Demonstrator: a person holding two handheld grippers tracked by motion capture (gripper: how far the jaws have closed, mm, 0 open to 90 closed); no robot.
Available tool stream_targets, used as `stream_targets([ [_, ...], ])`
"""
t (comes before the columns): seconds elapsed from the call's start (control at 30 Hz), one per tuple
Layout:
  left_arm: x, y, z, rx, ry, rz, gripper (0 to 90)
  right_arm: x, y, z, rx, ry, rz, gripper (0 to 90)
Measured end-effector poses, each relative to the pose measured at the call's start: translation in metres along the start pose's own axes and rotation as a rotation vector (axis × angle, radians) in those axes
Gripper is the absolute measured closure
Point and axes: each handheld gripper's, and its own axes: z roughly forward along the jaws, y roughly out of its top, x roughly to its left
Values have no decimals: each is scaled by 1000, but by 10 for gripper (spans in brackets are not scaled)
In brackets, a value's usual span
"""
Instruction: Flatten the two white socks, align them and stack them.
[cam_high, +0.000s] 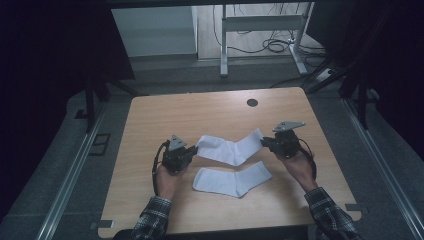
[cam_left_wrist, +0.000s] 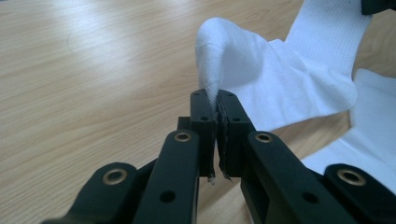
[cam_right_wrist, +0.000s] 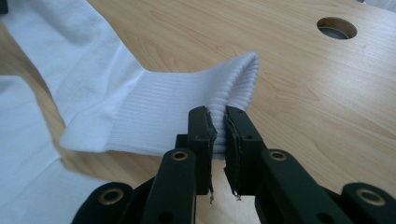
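Observation:
Two white socks lie on the wooden table (cam_high: 150, 125). The far sock (cam_high: 229, 147) is stretched between both grippers. My left gripper (cam_high: 194, 149) is shut on its toe end (cam_left_wrist: 219, 65), which is lifted off the wood. My right gripper (cam_high: 263, 142) is shut on its ribbed cuff (cam_right_wrist: 187, 116), the cloth pinched between the black jaws. The near sock (cam_high: 232, 179) lies flat just in front of it, between my two hands; its edge shows as the near sock (cam_left_wrist: 373, 140) in the left gripper view and as the near sock (cam_right_wrist: 23, 158) in the right gripper view.
A round cable hole (cam_high: 252, 102) sits near the table's far edge, also seen as the hole (cam_right_wrist: 336, 28). Beyond the table stand a grey desk frame (cam_high: 260, 25) and floor cables (cam_high: 275, 45). Metal rails (cam_high: 75, 165) run along both sides.

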Motion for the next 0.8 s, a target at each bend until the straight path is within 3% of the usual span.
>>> stream_targets([
  [0.3,-12,-5,-14,-7,-35,15,863,9,-12,-25,-36,15,3,800],
  [0.8,-29,-30,-40,7,-87,-3,862,32,-40,-55,-36,70,2,799],
])
